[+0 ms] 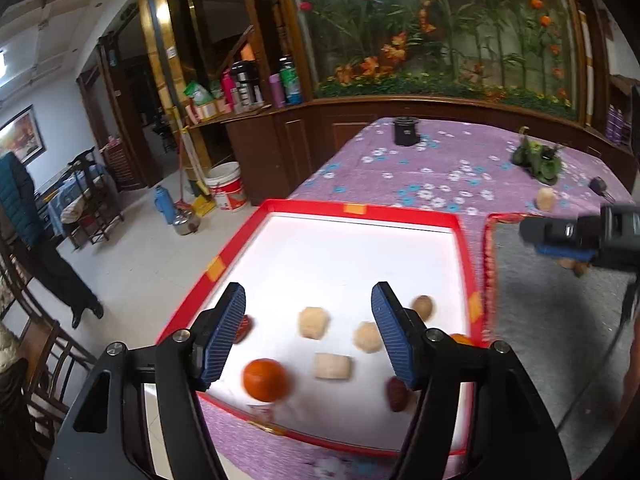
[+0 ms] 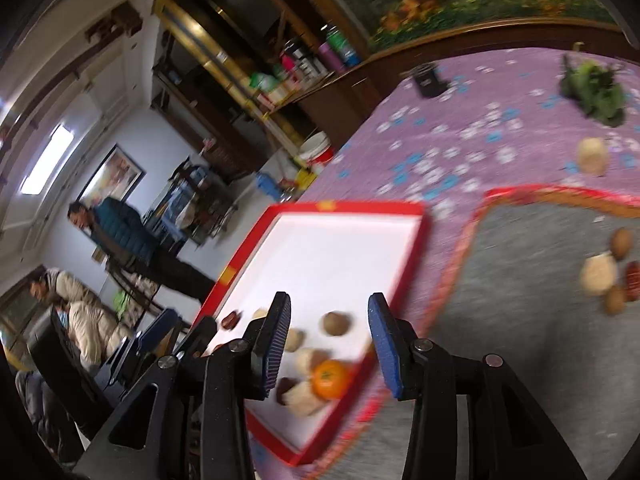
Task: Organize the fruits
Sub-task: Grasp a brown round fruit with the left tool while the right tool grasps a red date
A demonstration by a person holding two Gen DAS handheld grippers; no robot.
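A red-rimmed white tray [image 1: 360, 210] lies on the purple floral cloth. It holds an orange [image 1: 265, 380], several pale beige fruits [image 1: 314, 322], a brown kiwi-like fruit [image 1: 423, 306] and dark red fruits [image 1: 396, 394]. My left gripper [image 1: 310, 328] is open and empty above the tray's near end. My right gripper [image 2: 330, 340] is open and empty over the tray's near right corner, above a second orange [image 2: 329, 379]. It also shows at the right edge of the left wrist view [image 1: 560, 240]. More fruits [image 2: 599, 273] lie on a grey mat [image 2: 520, 280].
One pale fruit [image 2: 593, 156] lies loose on the cloth beyond the mat. Green vegetables [image 2: 596, 92] and a black cup [image 1: 406, 131] stand at the table's far end. The table's left edge drops to a tiled floor with a bucket [image 1: 225, 186]. People stand at the left [image 2: 120, 232].
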